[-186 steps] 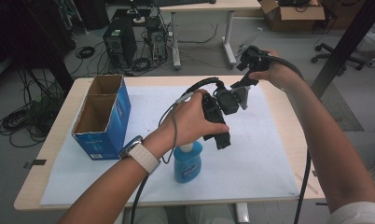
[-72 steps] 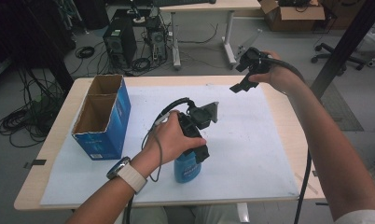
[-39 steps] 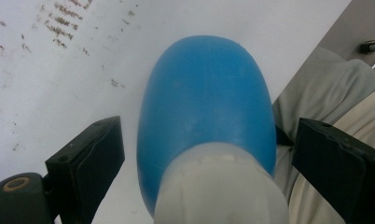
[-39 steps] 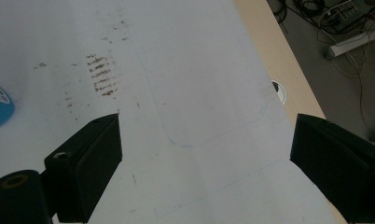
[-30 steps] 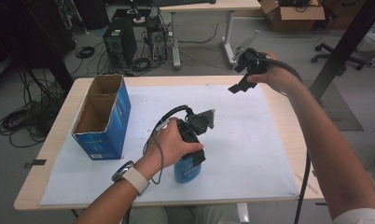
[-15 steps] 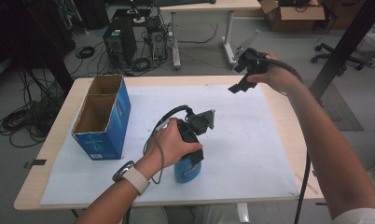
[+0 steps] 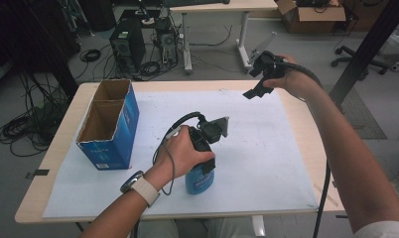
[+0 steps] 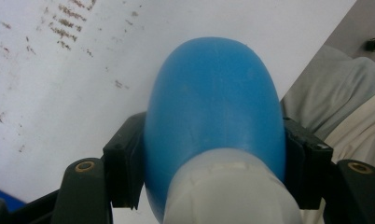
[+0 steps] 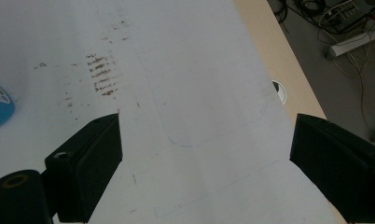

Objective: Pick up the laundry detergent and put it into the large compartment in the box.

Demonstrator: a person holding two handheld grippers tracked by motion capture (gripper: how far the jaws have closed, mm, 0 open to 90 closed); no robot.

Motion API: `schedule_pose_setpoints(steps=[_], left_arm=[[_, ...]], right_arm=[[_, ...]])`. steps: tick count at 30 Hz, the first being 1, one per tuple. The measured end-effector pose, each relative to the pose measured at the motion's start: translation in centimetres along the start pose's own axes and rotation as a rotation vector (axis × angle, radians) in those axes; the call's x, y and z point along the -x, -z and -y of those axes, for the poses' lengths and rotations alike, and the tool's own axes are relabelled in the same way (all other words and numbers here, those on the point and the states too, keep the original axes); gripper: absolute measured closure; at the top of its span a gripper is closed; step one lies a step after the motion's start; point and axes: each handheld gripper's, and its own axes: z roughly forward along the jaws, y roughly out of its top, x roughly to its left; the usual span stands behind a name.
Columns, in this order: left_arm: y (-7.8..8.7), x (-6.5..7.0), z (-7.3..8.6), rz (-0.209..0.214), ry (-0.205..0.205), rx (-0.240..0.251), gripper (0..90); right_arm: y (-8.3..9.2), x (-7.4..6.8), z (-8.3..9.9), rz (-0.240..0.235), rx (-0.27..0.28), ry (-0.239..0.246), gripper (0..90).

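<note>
Table point(image 7: 297, 119): light wood top, covered almost wholly by a white sheet point(image 7: 267, 148) with faint brown smudges and pencilled outlines.

Box point(image 7: 109, 124): blue cardboard, open at the top, two compartments, standing at the left of the sheet, well apart from the bottle. Nothing stands between box and bottle.

Beyond the far edge, on the floor: computer towers point(image 7: 138, 42), coiled cables, a second table, an office chair at far right.

Bottle point(image 7: 200, 181): blue, with a pale upper part, upright near the sheet's near edge, about the middle. In the left gripper view its blue body point(image 8: 216, 107) bulges between the jaws.

Left tool point(image 7: 207, 166): held from above over the bottle, cable looping up behind the hand. Its jaws have just been closing, and both pads now press on the bottle's sides, one on each flank: clamped on the bottle.

Right tool point(image 7: 254, 91): raised over the far right part of the table, well apart from the bottle. Jaws wide apart with bare sheet between them point(image 9: 204, 154); holding and touching nothing.
</note>
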Motion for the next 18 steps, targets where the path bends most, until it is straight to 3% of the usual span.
schedule_pose_setpoints(steps=[18], left_arm=[[0.03,0.1,0.03,-0.004,-0.007,0.002,37.3]], right_arm=[[-0.01,-0.03,-0.02,0.0,-0.002,0.001,9.0]])
